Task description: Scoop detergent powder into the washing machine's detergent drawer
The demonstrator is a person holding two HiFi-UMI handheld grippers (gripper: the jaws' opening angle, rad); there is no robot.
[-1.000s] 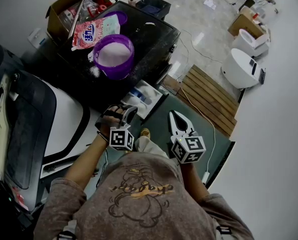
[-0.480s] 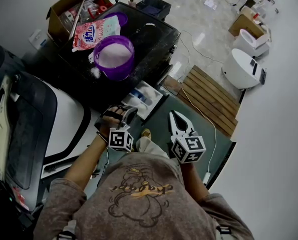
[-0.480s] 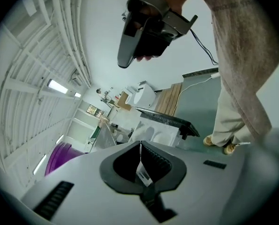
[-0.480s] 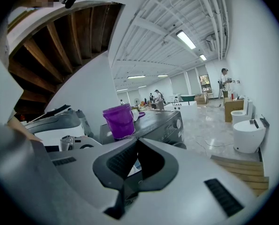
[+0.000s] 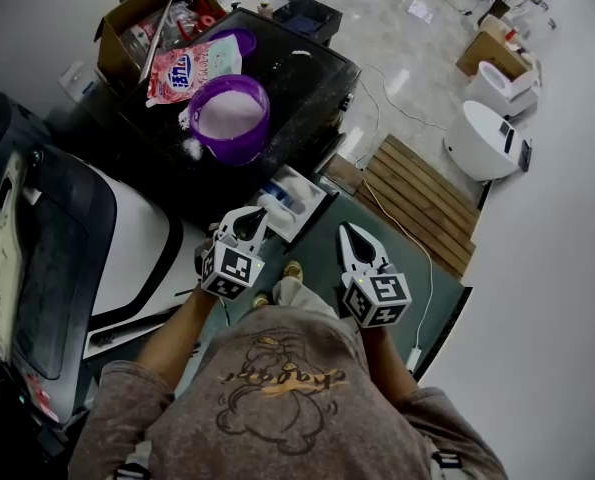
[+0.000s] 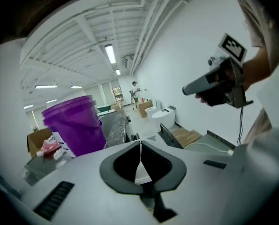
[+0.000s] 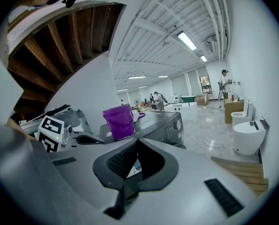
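Two grippers in our hands, both empty: left gripper (image 5: 255, 215) jaws pressed together, right gripper (image 5: 346, 228) jaws together too. We see the purple bucket (image 5: 242, 146) of powder atop the washing machine (image 5: 312, 73), with the open detergent drawer (image 5: 295, 203) just beyond the left gripper.

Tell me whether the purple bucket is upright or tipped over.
Upright. The purple bucket stands on the washing machine top, mouth up, pale powder inside.

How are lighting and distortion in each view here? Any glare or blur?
Head view: dim, sharp, a glare patch on the floor. Left gripper view: strong fisheye bend, black corners, ceiling lamp blown out. Right gripper view: same fisheye, bucket sharp.
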